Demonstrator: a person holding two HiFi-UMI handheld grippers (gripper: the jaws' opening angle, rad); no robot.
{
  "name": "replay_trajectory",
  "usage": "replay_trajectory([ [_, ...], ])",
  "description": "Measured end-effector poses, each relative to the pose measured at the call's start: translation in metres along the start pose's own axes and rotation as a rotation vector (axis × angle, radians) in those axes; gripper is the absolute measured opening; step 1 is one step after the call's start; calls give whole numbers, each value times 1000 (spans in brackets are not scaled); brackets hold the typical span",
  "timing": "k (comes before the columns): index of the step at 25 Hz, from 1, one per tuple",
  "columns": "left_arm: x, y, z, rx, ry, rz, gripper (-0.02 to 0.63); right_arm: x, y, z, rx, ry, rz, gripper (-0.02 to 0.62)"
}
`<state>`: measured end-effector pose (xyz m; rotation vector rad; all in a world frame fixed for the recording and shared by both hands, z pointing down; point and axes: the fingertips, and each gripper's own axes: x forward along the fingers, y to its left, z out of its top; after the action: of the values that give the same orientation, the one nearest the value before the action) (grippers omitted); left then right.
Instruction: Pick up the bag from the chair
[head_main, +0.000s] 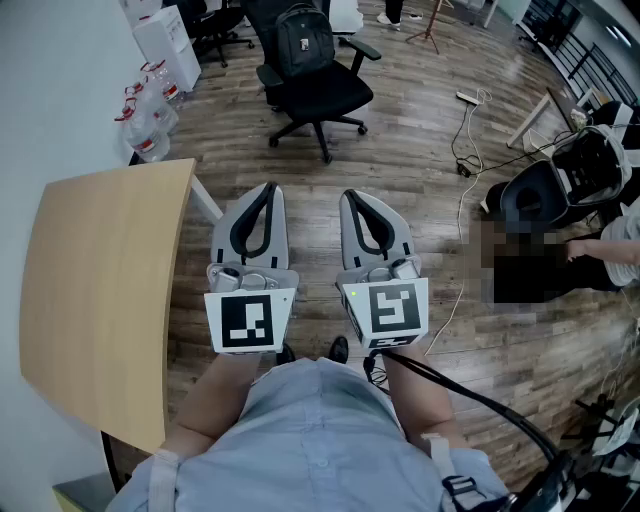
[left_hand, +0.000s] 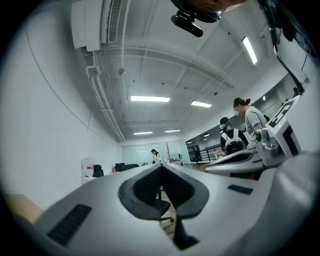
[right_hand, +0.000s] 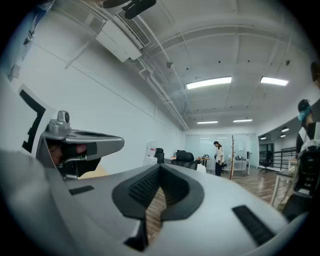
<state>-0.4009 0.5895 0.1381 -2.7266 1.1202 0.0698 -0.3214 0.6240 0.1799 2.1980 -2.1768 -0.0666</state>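
**Inspector:** State of the fingers, and where is the bag?

**Operator:** Both pairs are pressed together with nothing between them. My left gripper (head_main: 268, 192) and right gripper (head_main: 351, 197) sit side by side in front of my waist, pointing ahead. The bag (head_main: 304, 42) stands on the seat of the chair (head_main: 322, 95), leaning on the backrest, well apart from me across bare floor (head_main: 400, 170).

**Inspector:** Hazards, nearest first.

**Operator:** First, I judge that the closed fingers are the main fault. If I arrive like this, I only push the bag. Second, a black cable (head_main: 478, 399) trails from my right gripper and could drag or catch as I step forward. Third, the table (head_main: 95, 290) stands just beside my left arm, and its corner could clip that elbow.

**Inspector:** Further out?

**Operator:** A power strip (head_main: 468, 97) and its cord lie on the floor to the right of my path, and a seated person (head_main: 620, 245) is beyond them. Neither blocks the straight line. Water bottles (head_main: 148, 118) stand by the wall on the left, near the chair.

**Inspector:** At the chair itself?

**Operator:** It stands on a wheeled base, so I expect a push to roll or swivel it away. The armrests (head_main: 363, 50) flank the bag and narrow my approach. The bag looks soft and may slump if I grip it low.
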Motion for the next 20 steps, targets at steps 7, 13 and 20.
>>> replay_trajectory([
  [7,19,-20,-4,2,7,12,0,2,-29,0,24,-40,17,0],
  [13,33,-38,-15,1,30,37,0,4,-57,-22,20,29,34,2],
  [20,60,-51,-34,5,47,34,0,16,-90,-38,14,25,16,2],
])
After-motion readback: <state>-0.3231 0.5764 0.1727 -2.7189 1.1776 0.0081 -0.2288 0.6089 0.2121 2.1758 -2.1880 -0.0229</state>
